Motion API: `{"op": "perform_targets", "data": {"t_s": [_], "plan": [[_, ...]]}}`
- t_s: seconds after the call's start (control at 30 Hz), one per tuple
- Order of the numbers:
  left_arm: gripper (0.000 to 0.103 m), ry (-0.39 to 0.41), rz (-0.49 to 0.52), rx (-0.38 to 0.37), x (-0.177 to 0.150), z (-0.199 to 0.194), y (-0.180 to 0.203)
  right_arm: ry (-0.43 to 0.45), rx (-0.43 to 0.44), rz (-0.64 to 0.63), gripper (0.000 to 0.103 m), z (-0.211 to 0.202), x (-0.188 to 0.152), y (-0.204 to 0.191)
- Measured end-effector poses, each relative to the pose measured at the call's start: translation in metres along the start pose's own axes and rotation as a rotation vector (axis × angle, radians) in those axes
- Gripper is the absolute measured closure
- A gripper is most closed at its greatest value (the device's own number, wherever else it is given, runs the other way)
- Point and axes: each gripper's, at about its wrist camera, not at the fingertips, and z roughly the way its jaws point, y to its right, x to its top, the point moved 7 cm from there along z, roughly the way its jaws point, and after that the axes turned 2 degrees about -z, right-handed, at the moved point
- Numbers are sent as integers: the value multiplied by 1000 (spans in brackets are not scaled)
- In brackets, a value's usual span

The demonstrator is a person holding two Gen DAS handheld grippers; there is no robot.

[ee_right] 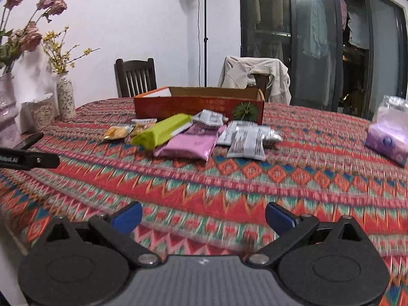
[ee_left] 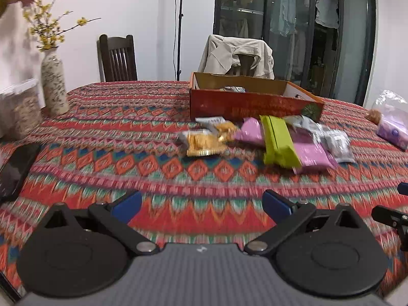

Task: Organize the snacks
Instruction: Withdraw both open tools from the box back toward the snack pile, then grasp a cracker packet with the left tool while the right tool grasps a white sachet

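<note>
A heap of snack packets lies on the patterned tablecloth in front of an open red cardboard box [ee_left: 255, 103] [ee_right: 199, 107]. The heap holds a green packet [ee_left: 279, 142] [ee_right: 163, 131], pink packets [ee_left: 312, 154] [ee_right: 187, 146], silver packets [ee_left: 336, 141] [ee_right: 248, 141] and golden packets [ee_left: 204, 141] [ee_right: 117, 132]. One silvery packet [ee_left: 233, 89] shows inside the box. My left gripper [ee_left: 201, 205] is open and empty, well short of the heap. Also open and empty, my right gripper [ee_right: 204, 218] hovers over bare cloth nearer than the snacks.
A speckled vase [ee_left: 54, 86] [ee_right: 65, 97] with yellow twigs, a clear container [ee_left: 21, 109] and a dark phone [ee_left: 15, 170] stand at the left. A purple tissue pack [ee_left: 392, 131] [ee_right: 387, 144] lies at the right. Two chairs [ee_left: 117, 58] stand behind the table.
</note>
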Motion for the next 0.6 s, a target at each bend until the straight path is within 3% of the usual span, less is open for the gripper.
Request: {"op": "perform_targets", "data": {"t_s": [0.23, 0.4, 0.47, 0.6], "plan": [[23, -26, -12, -43, 48, 64, 8, 32, 1, 9, 3, 52, 60, 10], [26, -52, 25, 26, 68, 117, 8, 27, 37, 21, 14, 105, 105, 19], [29, -73, 16, 50, 70, 137, 4, -1, 63, 43, 26, 132, 120, 22], [31, -121, -31, 43, 64, 160, -5, -31, 103, 118, 28, 175, 143, 26]]}}
